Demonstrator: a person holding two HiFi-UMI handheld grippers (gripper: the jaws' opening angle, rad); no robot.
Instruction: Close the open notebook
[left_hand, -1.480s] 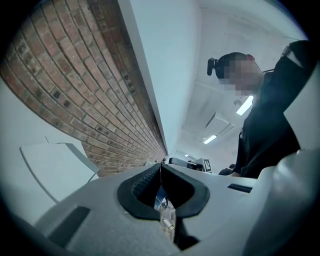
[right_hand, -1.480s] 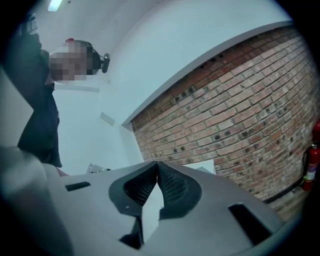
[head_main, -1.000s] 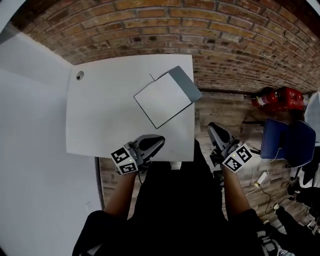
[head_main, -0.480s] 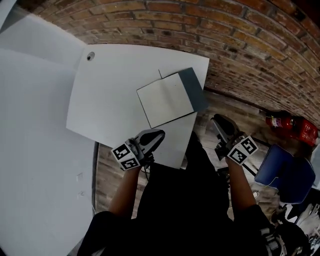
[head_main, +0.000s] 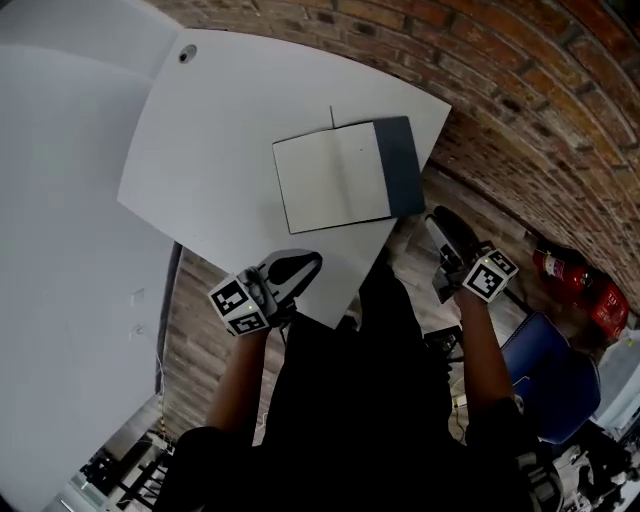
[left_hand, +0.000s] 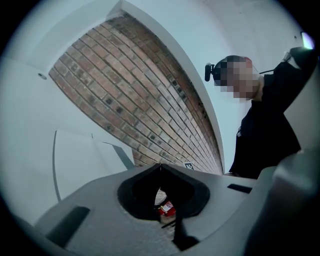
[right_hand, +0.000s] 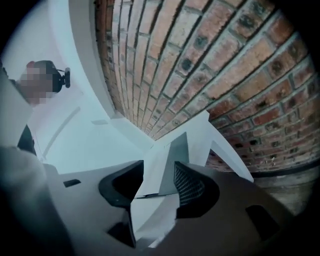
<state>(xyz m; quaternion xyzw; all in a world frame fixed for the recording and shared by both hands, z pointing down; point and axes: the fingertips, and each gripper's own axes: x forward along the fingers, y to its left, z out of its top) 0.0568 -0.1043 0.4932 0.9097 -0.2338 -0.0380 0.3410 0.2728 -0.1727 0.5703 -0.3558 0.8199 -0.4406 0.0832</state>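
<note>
Since the earlier frames the right gripper (head_main: 441, 226) has come in from beside the table (head_main: 220, 150) toward the notebook's near right corner, and its jaws have just been opening with nothing between the pads. The whole scene also sits turned in the frame, the notebook now lying squarer to the viewer.

In the head view the notebook (head_main: 335, 185) lies open and flat near the table's right edge, a broad white page (head_main: 330, 185) to the left and a narrower grey cover (head_main: 400, 168) to the right. The right gripper hangs just off the table edge, near the cover but apart from it. The left gripper (head_main: 305, 265) sits over the table's near edge, well short of the notebook.

In the left gripper view the jaws meet tip to tip and hold nothing. Only a red fire extinguisher (left_hand: 167, 210) shows far off through the gap below them, and the notebook lies off to the left.

In the right gripper view the jaws stand wide apart and empty, framing the grey cover and the page beside it, with the table corner beyond.

I judge this to be the approach, with the closing itself not yet begun. The next move calls for getting a jaw to the free edge of the grey cover, then lifting and swinging it over the white page without dragging the notebook off the nearby table edge
</note>
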